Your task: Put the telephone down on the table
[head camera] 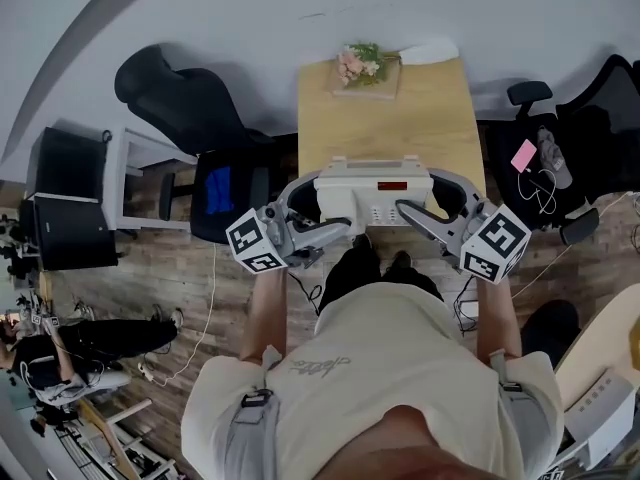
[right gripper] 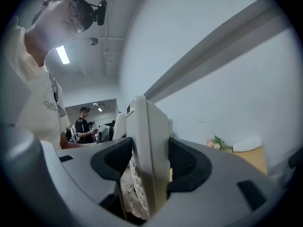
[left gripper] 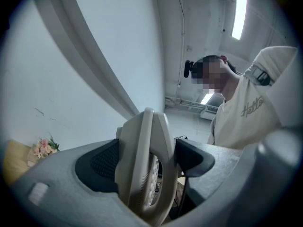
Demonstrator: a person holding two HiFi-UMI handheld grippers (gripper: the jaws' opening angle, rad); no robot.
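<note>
Over the table (head camera: 425, 118) end, left gripper (left gripper: 147, 161) and right gripper (right gripper: 147, 163) jaws both pinch the telephone (head camera: 374, 188).

At lower centre we see our left gripper (left gripper: 147, 162) clamped on the telephone (left gripper: 154, 136), whose cream edge stands upright between the two dark pads (left gripper: 99, 167), touching both. Flowers (left gripper: 45, 147) sit on a table (left gripper: 12, 162) at lower left. A person (left gripper: 246, 112) in a pale shirt fills the right, under a ceiling light (left gripper: 240, 8) at upper right.
</note>
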